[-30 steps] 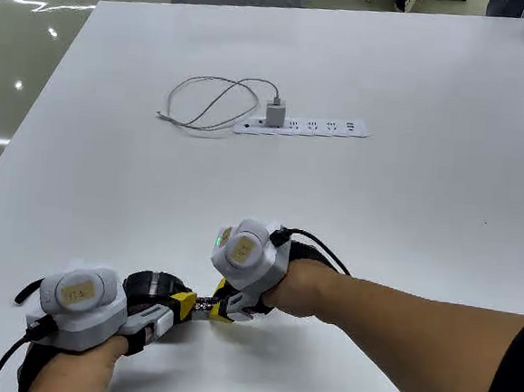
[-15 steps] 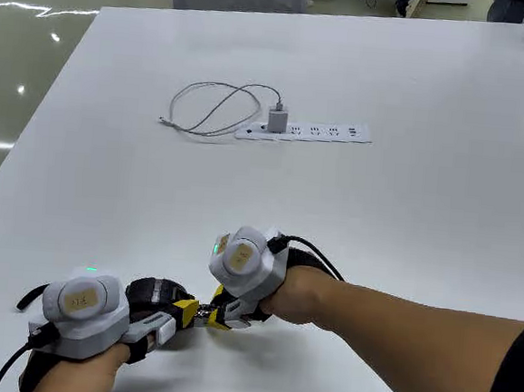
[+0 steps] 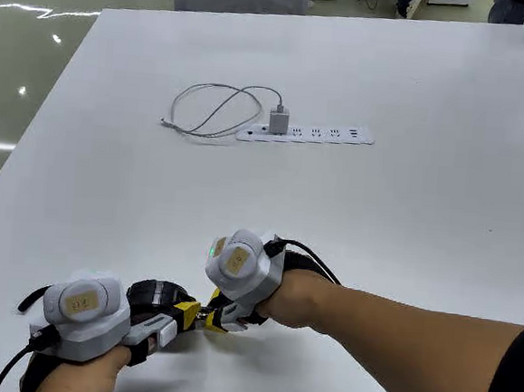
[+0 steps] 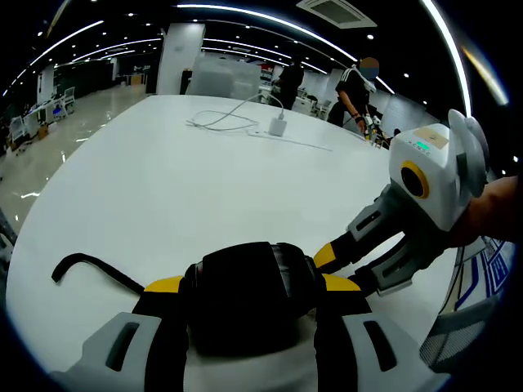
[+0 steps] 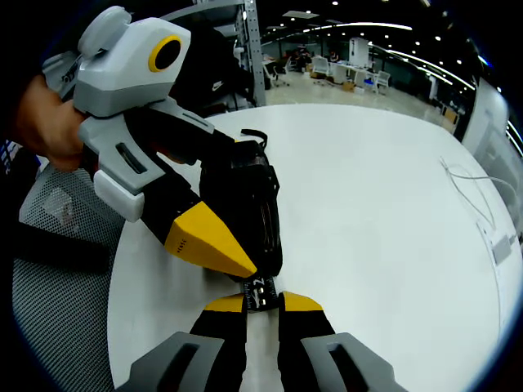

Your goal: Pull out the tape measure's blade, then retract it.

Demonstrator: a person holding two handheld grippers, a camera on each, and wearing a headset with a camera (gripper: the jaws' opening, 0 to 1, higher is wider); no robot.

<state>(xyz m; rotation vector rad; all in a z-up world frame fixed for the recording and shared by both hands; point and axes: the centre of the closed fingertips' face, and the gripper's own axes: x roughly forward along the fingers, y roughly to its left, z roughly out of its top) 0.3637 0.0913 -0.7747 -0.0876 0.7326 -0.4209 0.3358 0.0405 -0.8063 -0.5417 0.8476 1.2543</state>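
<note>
Anchoring comes first, far left: the left gripper (image 3: 174, 314) is clamped round the black tape measure (image 4: 249, 298), jaws spread just to the case's width. That pins it down by the near left of the white table (image 3: 333, 220), so it can't slide when pulled. Just right of the case, a stub of blade (image 5: 260, 287) peeks out. The right gripper (image 5: 261, 304) has its nearly closed jaws pinching that tip, lined up along the blade. I judge a straight draw away comes next.
</note>
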